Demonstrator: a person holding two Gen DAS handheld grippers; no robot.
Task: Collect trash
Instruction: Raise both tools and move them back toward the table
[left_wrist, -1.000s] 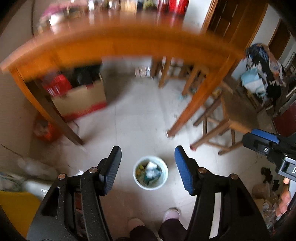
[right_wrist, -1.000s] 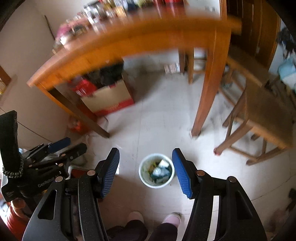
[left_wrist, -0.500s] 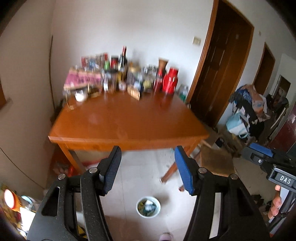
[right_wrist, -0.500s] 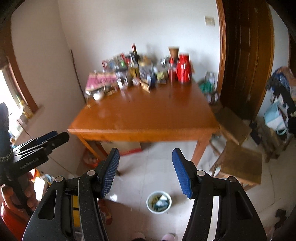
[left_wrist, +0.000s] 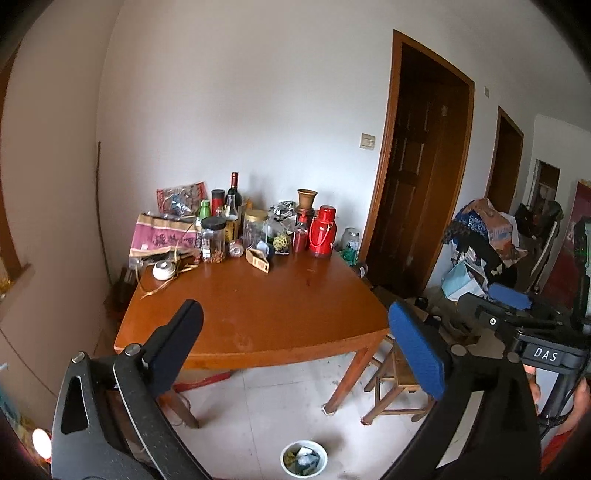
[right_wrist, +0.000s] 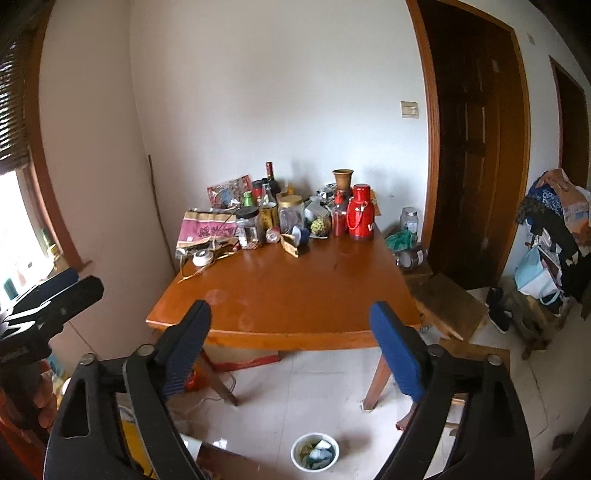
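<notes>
Holding left tool (left_wrist: 295, 350) and right tool (right_wrist: 290, 345) high, facing bench (left_wrist: 258, 310), to scan for trash. Both tools' jaws have just been opening, now spread wide, nothing between. White bin (right_wrist: 315, 451) sitting on floor below, trash inside, keeping drop zone near.

White letters "DAS" on the black body of the right gripper (left_wrist: 509, 301); a white "V" on the red flask (right_wrist: 361, 213).
</notes>
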